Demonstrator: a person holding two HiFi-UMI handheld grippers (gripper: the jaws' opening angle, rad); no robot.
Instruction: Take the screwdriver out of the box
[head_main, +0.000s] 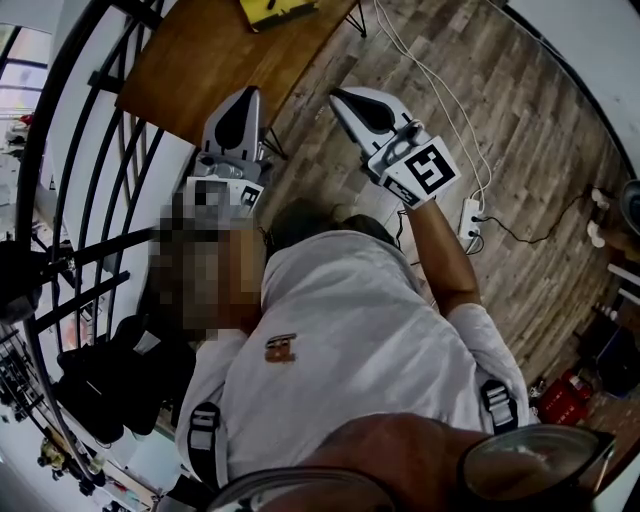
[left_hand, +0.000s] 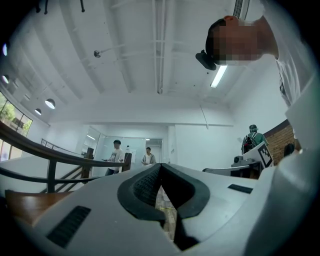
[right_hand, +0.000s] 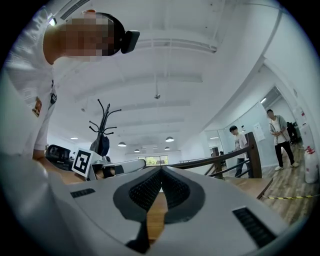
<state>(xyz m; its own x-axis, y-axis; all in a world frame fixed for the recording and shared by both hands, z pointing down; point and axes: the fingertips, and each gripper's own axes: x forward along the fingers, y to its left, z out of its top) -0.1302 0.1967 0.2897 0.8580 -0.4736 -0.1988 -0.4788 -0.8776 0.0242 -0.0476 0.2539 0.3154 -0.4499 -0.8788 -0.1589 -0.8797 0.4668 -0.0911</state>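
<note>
In my head view, the wooden plank floor (head_main: 520, 130) fills the frame from 12 to 4 o'clock. It is open apart from a white cable (head_main: 432, 72) running to a power strip (head_main: 470, 216) at 3 o'clock. A dark curved railing (head_main: 75, 170) closes off the side from 7 to 11 o'clock. The brown bench (head_main: 200, 60) sits between 11 and 12 o'clock, its near edge slanting across the frame. A yellow object (head_main: 272, 8) lies at the bench's far edge, cut off by the frame, and I cannot tell whether it is the box. No view lets me tell where the screwdriver is.

The person's white shirt (head_main: 340, 340) fills the centre down to 6 o'clock. The left gripper (head_main: 248, 96) is raised at 11 o'clock, its tip overlapping the bench's near edge. The right gripper (head_main: 338, 97) is raised at 12 o'clock over bare floor, with a clear gap between the two.

In the left gripper view its fingers (left_hand: 144, 187) meet at the tips, with nothing held. In the right gripper view its fingers (right_hand: 146, 191) are likewise pressed together and empty.
</note>
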